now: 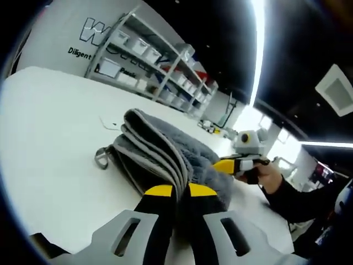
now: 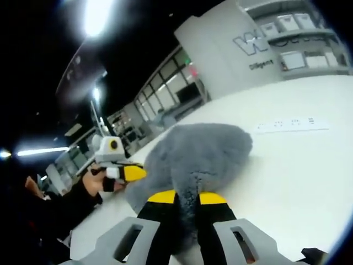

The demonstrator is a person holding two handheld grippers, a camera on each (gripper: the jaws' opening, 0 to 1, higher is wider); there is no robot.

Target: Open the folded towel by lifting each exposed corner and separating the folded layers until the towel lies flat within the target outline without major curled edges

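Left gripper [image 1: 181,192] has its jaws pinched on the folded edge of the grey towel [image 1: 165,146] right at its tips; right gripper [image 2: 187,197] clamps the opposite fluffy edge. Best, I'd say, to draw them apart level, peeling one layer only. The towel sits bunched between both tongs on the white table [image 1: 49,138], layers stacked, hanging loop [image 1: 101,158] out.

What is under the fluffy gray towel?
The towel lies on a white table. You can see its folded layers stacked at the edge. Anything underneath is covered. Both grippers, left and right, pinch the towel.
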